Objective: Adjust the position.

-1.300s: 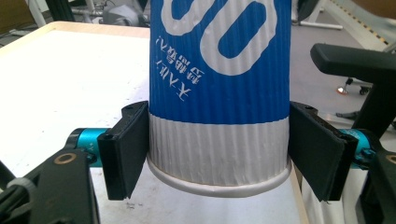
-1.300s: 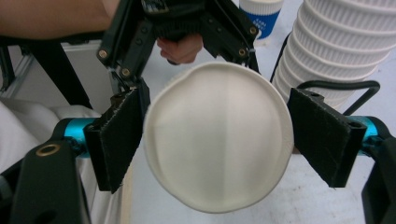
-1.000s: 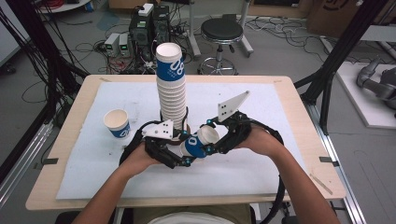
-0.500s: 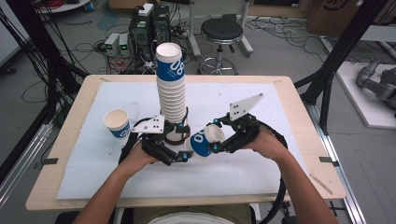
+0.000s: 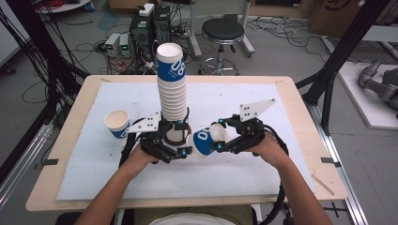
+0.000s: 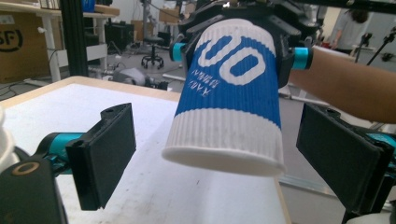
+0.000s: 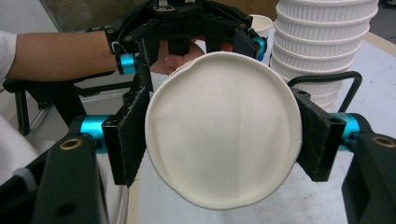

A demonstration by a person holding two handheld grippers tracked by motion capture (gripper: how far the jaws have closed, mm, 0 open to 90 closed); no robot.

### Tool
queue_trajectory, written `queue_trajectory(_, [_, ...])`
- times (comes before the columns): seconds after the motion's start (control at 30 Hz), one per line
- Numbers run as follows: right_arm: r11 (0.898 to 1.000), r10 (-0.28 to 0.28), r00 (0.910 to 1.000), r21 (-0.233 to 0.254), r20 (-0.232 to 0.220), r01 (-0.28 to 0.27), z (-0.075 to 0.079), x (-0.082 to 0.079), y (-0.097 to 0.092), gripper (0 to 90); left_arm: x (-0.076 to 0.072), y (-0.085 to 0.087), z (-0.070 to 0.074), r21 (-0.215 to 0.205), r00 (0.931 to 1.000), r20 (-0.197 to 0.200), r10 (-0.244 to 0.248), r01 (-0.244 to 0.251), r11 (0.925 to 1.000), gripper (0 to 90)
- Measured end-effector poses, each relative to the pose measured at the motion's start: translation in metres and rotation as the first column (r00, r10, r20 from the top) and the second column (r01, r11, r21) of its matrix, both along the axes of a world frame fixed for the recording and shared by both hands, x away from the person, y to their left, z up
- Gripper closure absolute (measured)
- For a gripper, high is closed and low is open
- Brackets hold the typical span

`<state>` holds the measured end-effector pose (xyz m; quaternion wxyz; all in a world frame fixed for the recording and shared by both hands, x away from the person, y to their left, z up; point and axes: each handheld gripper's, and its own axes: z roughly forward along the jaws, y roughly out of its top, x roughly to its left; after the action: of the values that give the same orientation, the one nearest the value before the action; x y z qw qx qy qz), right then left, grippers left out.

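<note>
Since the earlier frames the blue-and-white ribbed paper cup (image 5: 205,139) has drawn away to the right from the foot of the stack, carried by the right gripper (image 5: 219,141), and the left gripper (image 5: 182,151) has just been opening its jaws, which now stand released on either side of the cup's base without pressing it. In the left gripper view the cup (image 6: 232,88) hangs tilted, bottom toward the camera, clear of both black pads (image 6: 108,150). The right gripper (image 7: 219,135) is clenched on the cup's rim (image 7: 224,140), its pads squeezing the white mouth slightly out of round. The cup lies on its side in the air just above the white sheet (image 5: 263,173), between the two hands and just right of the tall stack of white ribbed paper cups (image 5: 172,96), whose top cup bears the blue band. A single blue-and-white paper cup (image 5: 117,123) stands upright, well apart to the left, on the pale wooden table (image 5: 61,154).
</note>
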<state>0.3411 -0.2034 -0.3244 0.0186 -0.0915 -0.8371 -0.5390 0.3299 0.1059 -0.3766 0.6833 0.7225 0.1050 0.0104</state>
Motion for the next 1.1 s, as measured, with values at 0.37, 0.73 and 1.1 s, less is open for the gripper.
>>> queue_trajectory(0.37, [0.997,0.004,0.9998,0.072,-0.017,-0.003,-0.009,-0.002,0.004,28.9,-0.001,-0.007,-0.004,0.007,0.9998,-0.008,-0.018,0.018,0.9998,10.7])
queue_trajectory(0.73, [0.994,0.023,0.9994,0.11,-0.027,-0.02,-0.011,-0.004,0.012,28.9,-0.004,-0.017,-0.008,0.024,0.9977,-0.04,-0.055,0.056,0.9982,10.7])
queue_trajectory(1.1, [0.993,0.034,0.9987,0.113,-0.037,-0.03,-0.011,-0.004,0.012,29.4,-0.005,-0.014,-0.006,0.063,0.9971,-0.02,-0.073,0.074,0.9953,21.4])
